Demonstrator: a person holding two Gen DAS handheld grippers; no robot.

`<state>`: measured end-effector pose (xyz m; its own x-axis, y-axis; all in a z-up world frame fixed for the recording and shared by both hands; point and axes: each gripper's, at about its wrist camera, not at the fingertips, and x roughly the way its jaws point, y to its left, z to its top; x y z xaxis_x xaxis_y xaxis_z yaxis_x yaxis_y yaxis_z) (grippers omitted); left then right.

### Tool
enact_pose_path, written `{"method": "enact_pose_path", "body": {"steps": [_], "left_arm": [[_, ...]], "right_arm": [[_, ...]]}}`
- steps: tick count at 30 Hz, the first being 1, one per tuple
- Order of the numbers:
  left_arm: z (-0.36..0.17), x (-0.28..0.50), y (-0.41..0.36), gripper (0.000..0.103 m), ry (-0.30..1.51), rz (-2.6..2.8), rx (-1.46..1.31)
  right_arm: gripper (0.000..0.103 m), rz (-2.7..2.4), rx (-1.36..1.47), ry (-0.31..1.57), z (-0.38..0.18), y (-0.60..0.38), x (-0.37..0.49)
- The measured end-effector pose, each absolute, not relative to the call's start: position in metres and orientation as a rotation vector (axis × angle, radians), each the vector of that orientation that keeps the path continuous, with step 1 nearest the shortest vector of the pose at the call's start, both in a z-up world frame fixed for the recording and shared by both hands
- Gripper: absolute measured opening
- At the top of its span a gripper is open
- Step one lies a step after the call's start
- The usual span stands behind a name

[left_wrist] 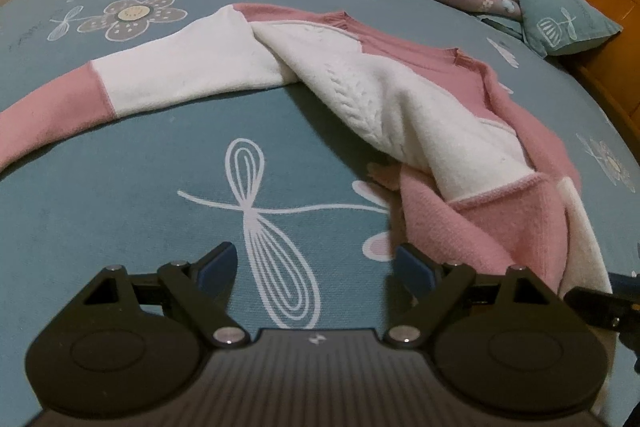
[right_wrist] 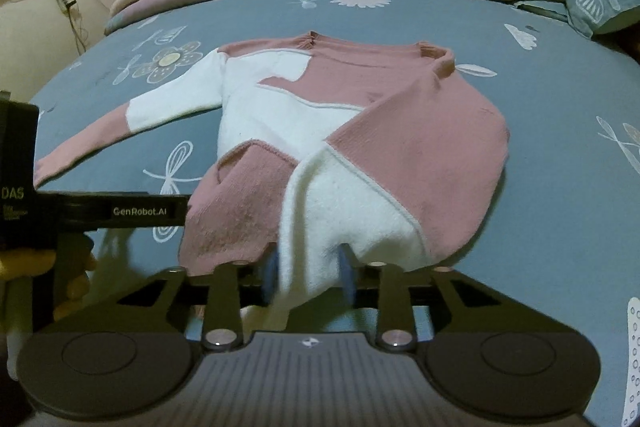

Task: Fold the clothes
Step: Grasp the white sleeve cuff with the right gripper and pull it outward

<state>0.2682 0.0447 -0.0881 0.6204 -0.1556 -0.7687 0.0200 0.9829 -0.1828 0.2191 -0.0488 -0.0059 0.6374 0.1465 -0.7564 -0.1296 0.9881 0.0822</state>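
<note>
With right gripper clamped on the sweater cuff and left gripper spread empty, liable to slip and bunch the fold

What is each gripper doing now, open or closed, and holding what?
Left gripper: open, holding nothing, above the bed sheet.
Right gripper: closed on the sweater.

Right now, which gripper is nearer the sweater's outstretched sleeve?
Left. The left gripper hovers open over the bedsheet below that sleeve; the right gripper clamps the sweater hem, farther away.
</note>
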Motion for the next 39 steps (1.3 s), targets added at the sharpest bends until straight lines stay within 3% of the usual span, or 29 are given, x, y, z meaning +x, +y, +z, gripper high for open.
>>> {"method": "enact_pose_path", "body": {"steps": [2, 3, 4, 13, 39], "left_arm": [[-0.088, 0.269, 0.044, 0.087, 0.897, -0.103, -0.158], [-0.088, 0.269, 0.044, 0.087, 0.898, -0.105, -0.156], [-0.087, 0.269, 0.044, 0.087, 0.898, -0.108, -0.157], [-0.088, 0.271, 0.045, 0.087, 0.901, -0.111, -0.175], [-0.092, 0.286, 0.039, 0.091, 0.862, -0.072, -0.143]], "right_arm": [[0.037, 0.147, -0.003, 0.862, -0.002, -0.053, 0.22], [0.026, 0.141, -0.015, 0.86, 0.0, -0.055, 0.22], [0.005, 0.135, -0.027, 0.858, 0.001, -0.057, 0.221], [0.005, 0.072, -0.139, 0.841, 0.016, -0.078, 0.227], [0.005, -0.616, -0.55, 0.831, 0.002, -0.268, 0.352]]}}
